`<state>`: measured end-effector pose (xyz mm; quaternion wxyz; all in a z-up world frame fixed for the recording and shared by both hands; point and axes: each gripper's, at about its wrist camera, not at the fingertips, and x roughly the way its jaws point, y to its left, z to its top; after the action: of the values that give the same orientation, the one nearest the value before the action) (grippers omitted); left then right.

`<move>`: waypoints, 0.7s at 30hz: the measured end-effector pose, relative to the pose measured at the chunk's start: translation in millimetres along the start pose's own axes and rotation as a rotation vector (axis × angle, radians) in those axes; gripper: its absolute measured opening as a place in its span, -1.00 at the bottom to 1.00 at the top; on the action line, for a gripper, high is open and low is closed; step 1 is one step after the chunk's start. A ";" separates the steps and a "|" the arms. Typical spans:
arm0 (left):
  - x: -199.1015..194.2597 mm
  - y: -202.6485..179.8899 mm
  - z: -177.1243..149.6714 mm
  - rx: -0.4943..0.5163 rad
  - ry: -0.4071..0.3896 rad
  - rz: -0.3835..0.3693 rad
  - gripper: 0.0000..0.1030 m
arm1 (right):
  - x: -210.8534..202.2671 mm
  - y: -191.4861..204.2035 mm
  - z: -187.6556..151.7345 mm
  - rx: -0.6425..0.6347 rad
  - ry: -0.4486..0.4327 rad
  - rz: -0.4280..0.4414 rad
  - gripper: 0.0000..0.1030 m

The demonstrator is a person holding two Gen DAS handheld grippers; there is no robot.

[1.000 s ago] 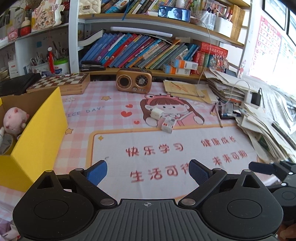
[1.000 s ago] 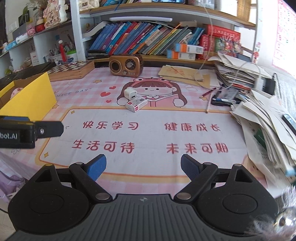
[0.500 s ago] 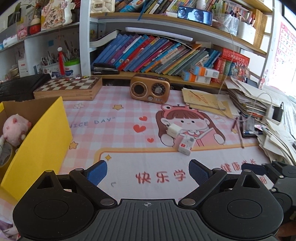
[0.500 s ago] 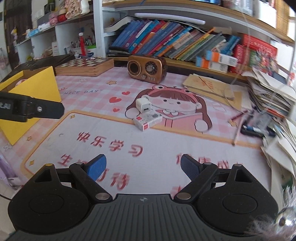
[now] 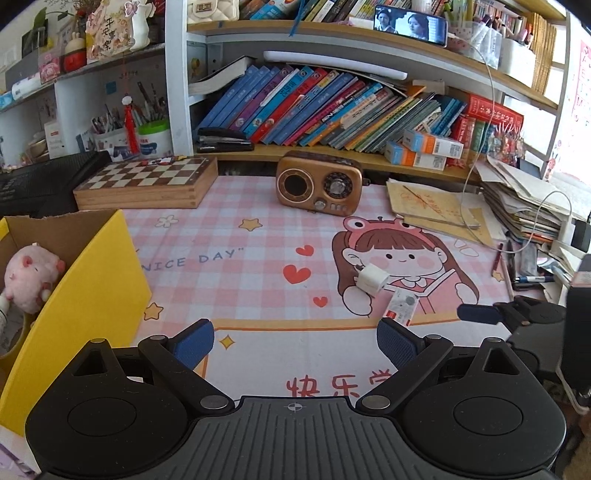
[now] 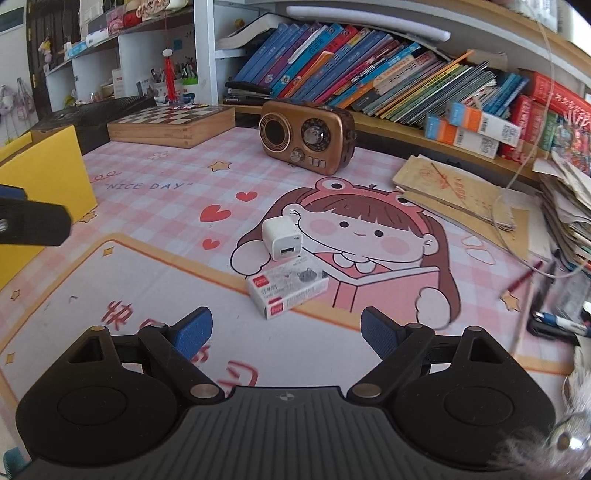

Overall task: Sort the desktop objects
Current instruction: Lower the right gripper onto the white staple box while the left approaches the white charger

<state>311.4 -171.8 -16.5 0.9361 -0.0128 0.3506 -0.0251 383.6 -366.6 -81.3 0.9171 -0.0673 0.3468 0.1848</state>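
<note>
A pink checked mat (image 5: 236, 236) with a cartoon girl covers the worktop. At its back edge stands a brown retro radio (image 5: 319, 182), with a wooden chessboard box (image 5: 147, 182) to its left. Behind them a shelf holds a row of leaning books (image 5: 321, 107) — blue, red and green spines — and a black stapler (image 5: 223, 140) at the row's left end. Two orange-and-blue cartons (image 5: 424, 147) lie stacked beside the books. On the upper shelf a phone (image 5: 408, 20) shows a video. To the right sits a tall pile of papers (image 5: 524, 199), with yellowed booklets (image 6: 458, 192) just beside it on the mat.
</note>
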 end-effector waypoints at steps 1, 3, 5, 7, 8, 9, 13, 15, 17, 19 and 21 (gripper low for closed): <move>1.4 0.2 0.4 -0.001 0.002 0.003 0.88 | 3.1 -0.8 1.0 -0.003 0.001 0.003 0.69; 3.8 0.4 0.5 -0.004 0.006 0.008 0.88 | 8.6 -2.8 2.6 -0.009 0.004 0.015 0.69; 6.4 0.1 1.3 -0.007 0.009 0.012 0.88 | 13.0 -4.0 3.6 -0.014 0.006 0.024 0.69; 8.2 -0.3 2.2 -0.007 0.012 0.014 0.88 | 16.2 -4.5 4.9 -0.017 0.005 0.032 0.69; 9.4 -0.7 2.7 -0.008 0.013 0.016 0.88 | 17.7 -4.9 5.7 -0.019 0.004 0.035 0.68; 10.3 -1.1 3.4 -0.009 0.014 0.018 0.88 | 19.1 -5.3 6.4 -0.019 0.004 0.039 0.68; 14.0 -1.8 6.0 -0.011 0.015 0.022 0.88 | 24.9 -6.9 9.0 -0.026 0.005 0.054 0.65; 15.7 -2.2 7.1 -0.014 0.014 0.024 0.88 | 27.6 -7.7 10.2 -0.031 0.005 0.059 0.63; 17.0 -2.7 8.1 -0.017 0.013 0.026 0.88 | 29.9 -9.0 10.9 -0.034 0.009 0.059 0.60; 17.9 -3.2 9.2 -0.020 0.011 0.028 0.88 | 30.7 -10.1 11.1 -0.034 0.009 0.062 0.60; 18.5 -3.0 9.7 -0.021 0.009 0.029 0.88 | 31.2 -12.0 10.7 -0.034 0.010 0.064 0.60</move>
<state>331.6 -175.8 -21.3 0.9345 -0.0172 0.3554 -0.0078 416.3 -365.8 -93.9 0.9077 -0.0729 0.3502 0.2196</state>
